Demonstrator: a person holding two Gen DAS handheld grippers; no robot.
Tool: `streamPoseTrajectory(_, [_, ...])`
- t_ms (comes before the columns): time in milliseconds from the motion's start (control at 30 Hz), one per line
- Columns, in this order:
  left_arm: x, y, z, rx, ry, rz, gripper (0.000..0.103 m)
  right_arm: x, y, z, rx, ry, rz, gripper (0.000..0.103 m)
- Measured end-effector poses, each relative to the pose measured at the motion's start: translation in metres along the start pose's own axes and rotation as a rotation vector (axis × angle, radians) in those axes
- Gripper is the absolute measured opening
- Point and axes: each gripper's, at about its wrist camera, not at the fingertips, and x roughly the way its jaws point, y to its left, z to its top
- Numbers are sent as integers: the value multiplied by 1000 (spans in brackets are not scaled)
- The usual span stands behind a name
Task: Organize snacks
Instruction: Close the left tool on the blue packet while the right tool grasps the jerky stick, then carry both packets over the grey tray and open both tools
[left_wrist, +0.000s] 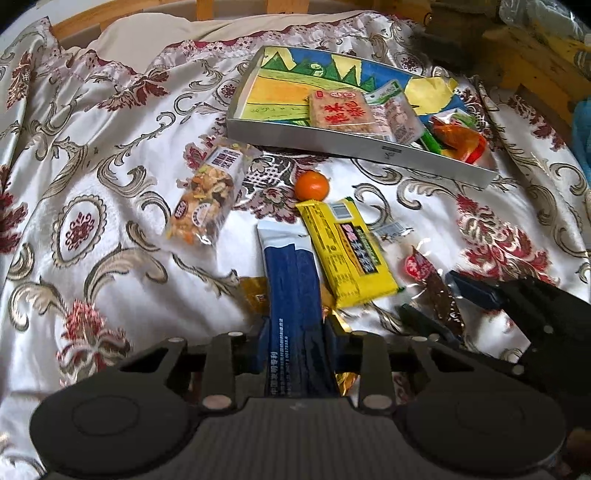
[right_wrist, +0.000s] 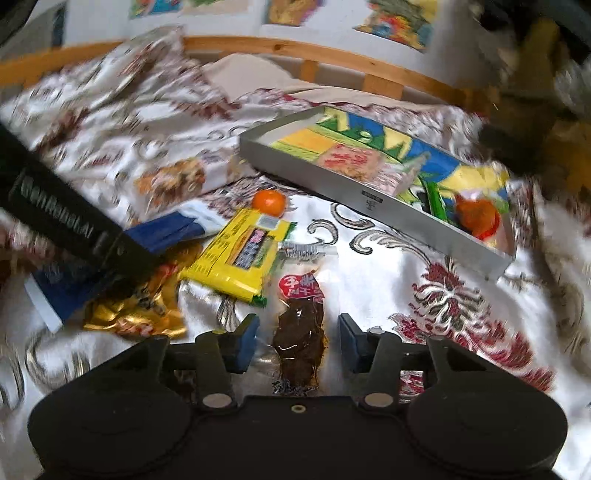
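My left gripper (left_wrist: 295, 336) is shut on a blue-and-white packet (left_wrist: 291, 280), which sticks out forward over the bedspread. Beside it lie a yellow packet (left_wrist: 343, 251), a tangerine (left_wrist: 312, 185), a clear nut-mix packet (left_wrist: 207, 192) and a gold packet (right_wrist: 136, 314). A silver tray (left_wrist: 332, 144) lined with a colourful drawing sits behind them and holds several snacks. My right gripper (right_wrist: 298, 338) stands open around a brown vacuum-packed snack (right_wrist: 301, 332); its blue pads (right_wrist: 247, 339) are apart from the pack on both sides. From the left wrist view that gripper (left_wrist: 447, 302) shows at the lower right.
Everything lies on a rumpled white satin bedspread (left_wrist: 92, 166) with red and gold patterns. A wooden bed rail (right_wrist: 295, 48) runs along the back, with a pillow (left_wrist: 166, 33) beneath it. A small clear wrapper (left_wrist: 391, 230) lies right of the yellow packet.
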Motion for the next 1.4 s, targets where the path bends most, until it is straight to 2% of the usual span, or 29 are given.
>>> streamPoseTrajectory(133, [-10, -7, -6, 0, -30, 5, 30, -10, 23, -7, -238, -45, -74, 48])
streamPoseTrajectory(200, [-15, -11, -7, -1, -39, 2, 30, -13, 29, -9, -295, -63, -88, 48])
streamPoseTrajectory(300, [-23, -17, -7, 2, -54, 0, 30, -18, 29, -9, -316, -74, -93, 48])
streamPoseTrajectory(767, [-59, -40, 6, 12, -178, -14, 30, -42, -5, 7, -183, -156, -146, 46])
streamPoseTrajectory(933, [-66, -48, 29, 18, -240, -19, 30, -45, -17, 13, -173, -192, -181, 46])
streamPoseTrajectory(1167, [-68, -61, 74, -6, -345, -28, 30, -56, -52, 24, -69, -273, -225, 46])
streamPoseTrajectory(1400, [-52, -74, 106, -23, -388, -38, 30, -53, -80, 31, 6, -346, -275, 46])
